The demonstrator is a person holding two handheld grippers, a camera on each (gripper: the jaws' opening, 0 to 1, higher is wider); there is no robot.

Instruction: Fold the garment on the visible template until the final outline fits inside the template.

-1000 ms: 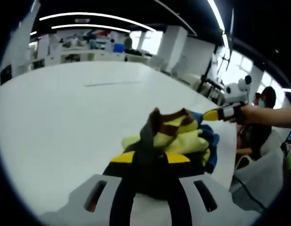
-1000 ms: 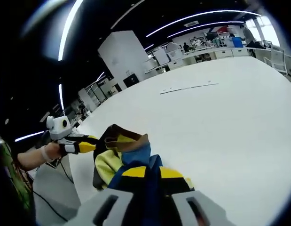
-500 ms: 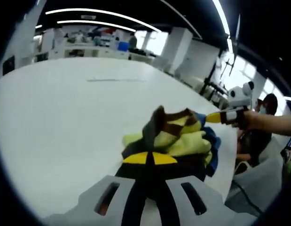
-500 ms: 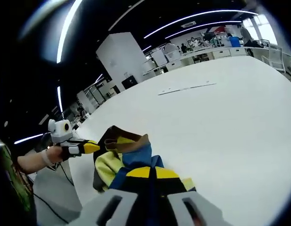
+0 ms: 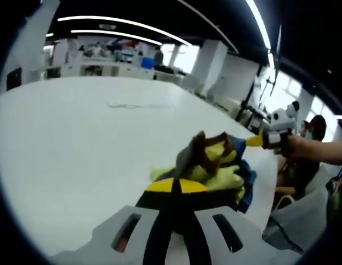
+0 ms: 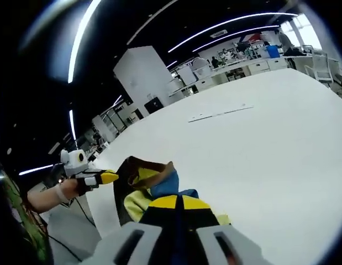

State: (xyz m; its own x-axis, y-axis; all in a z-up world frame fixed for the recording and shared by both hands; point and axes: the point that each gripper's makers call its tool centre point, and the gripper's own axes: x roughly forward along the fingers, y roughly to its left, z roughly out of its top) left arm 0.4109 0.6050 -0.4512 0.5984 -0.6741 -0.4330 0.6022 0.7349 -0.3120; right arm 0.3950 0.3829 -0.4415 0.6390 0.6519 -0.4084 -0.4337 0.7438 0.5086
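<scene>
Spreading away on every side is the white table, broad and bare, with a thin pale strip lying far off across it; whether that strip belongs to the template cannot be told. Bunched near the table's close edge is the garment, a crumpled heap of yellow, blue and brown cloth, not laid flat. It hangs between the two tools, so its long axis runs from one gripper to the other. The left gripper has its yellow-tipped jaws brought together on the near end of the cloth, which rises directly ahead of them. The right gripper likewise has its jaws pinched together on the opposite end of the garment, with the cloth again straight ahead and slightly to its left. Each gripper seems equally near its own end. By judgement, the next move depends on drawing these two ends apart along that shared line, so the heap opens out over the table
</scene>
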